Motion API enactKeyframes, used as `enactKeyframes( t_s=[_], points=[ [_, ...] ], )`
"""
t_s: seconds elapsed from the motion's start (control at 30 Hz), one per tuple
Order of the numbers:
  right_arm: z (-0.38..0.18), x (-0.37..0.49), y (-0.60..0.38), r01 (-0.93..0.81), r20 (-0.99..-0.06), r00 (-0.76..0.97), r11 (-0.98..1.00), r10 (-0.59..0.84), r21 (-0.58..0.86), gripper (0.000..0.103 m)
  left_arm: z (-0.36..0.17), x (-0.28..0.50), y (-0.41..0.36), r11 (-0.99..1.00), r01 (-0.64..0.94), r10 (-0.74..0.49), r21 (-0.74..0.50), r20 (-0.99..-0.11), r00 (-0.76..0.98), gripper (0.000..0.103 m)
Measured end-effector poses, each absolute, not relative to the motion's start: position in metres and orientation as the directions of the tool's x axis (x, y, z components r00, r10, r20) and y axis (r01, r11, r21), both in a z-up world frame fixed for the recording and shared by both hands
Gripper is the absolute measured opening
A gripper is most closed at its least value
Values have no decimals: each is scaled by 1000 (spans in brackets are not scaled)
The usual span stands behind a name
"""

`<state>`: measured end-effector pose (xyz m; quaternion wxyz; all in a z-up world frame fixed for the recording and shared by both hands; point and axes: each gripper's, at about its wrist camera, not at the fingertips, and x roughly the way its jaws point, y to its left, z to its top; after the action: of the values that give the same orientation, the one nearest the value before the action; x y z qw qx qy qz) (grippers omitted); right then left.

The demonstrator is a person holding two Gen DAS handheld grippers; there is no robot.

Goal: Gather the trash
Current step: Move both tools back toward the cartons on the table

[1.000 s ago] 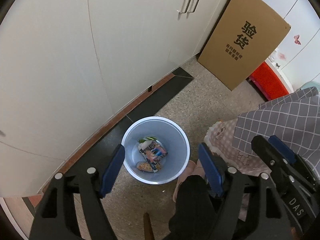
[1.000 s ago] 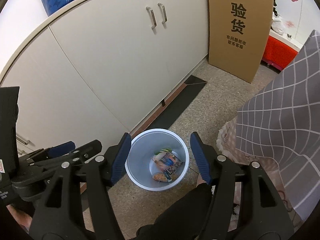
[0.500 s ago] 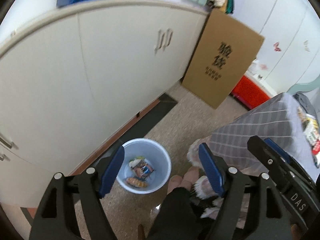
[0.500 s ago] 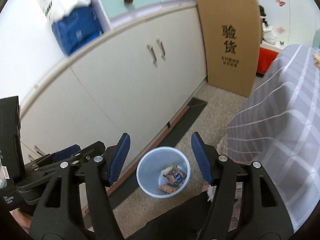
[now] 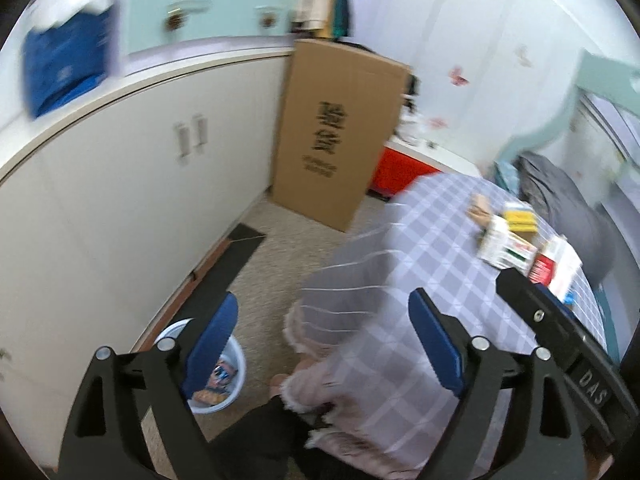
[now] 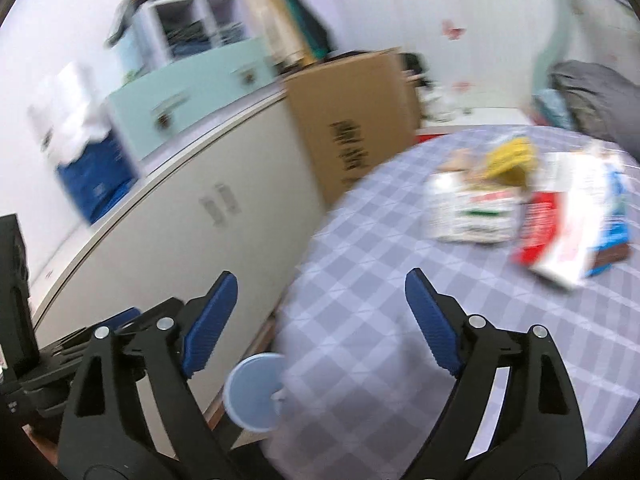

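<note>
Both views are blurred by motion. My left gripper (image 5: 320, 320) hangs over the floor beside the table's drooping cloth; its jaws are opening with nothing between them. The jaws of my right gripper (image 6: 320, 292) are opening too, empty, above the near edge of the checked tablecloth (image 6: 380, 280). Trash lies at the table's far side: a white box (image 6: 472, 212), a yellow packet (image 6: 512, 156) and a red, white and blue packet (image 6: 568, 232). The light blue bin (image 5: 236, 380) stands on the floor low at the left, wrappers inside, and its rim (image 6: 256, 392) shows by the table.
White cabinets (image 5: 140, 200) run along the left. A tall cardboard box (image 5: 340, 128) leans at their end, with a red crate (image 5: 400, 168) behind it. A person's dark trouser leg (image 5: 260, 432) is beside the bin. Grey fabric (image 5: 560, 192) lies behind the table.
Both grippers have risen and swung right, away from over the bin and toward the table. Their jaws stand wider. The trash on the table has come into view.
</note>
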<state>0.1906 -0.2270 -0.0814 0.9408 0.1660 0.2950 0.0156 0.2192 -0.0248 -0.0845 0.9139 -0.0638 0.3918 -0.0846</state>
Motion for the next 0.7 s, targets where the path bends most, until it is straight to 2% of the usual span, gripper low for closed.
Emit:
enactKeyframes(
  t_s=[0.27, 0.43, 0.7],
  points=[
    [-77, 162, -339, 295, -539, 836, 912, -102, 285, 93, -84, 230, -148, 959, 269, -251, -92, -717, 650, 86],
    [-84, 154, -388, 368, -556, 819, 872, -139, 324, 94, -93, 241, -210, 946, 324, -228, -10, -733, 640, 86],
    [-95, 154, -416, 401, -555, 817, 845, -155, 354, 95, -109, 263, -267, 929, 357, -162, 103, -753, 638, 86]
  ],
)
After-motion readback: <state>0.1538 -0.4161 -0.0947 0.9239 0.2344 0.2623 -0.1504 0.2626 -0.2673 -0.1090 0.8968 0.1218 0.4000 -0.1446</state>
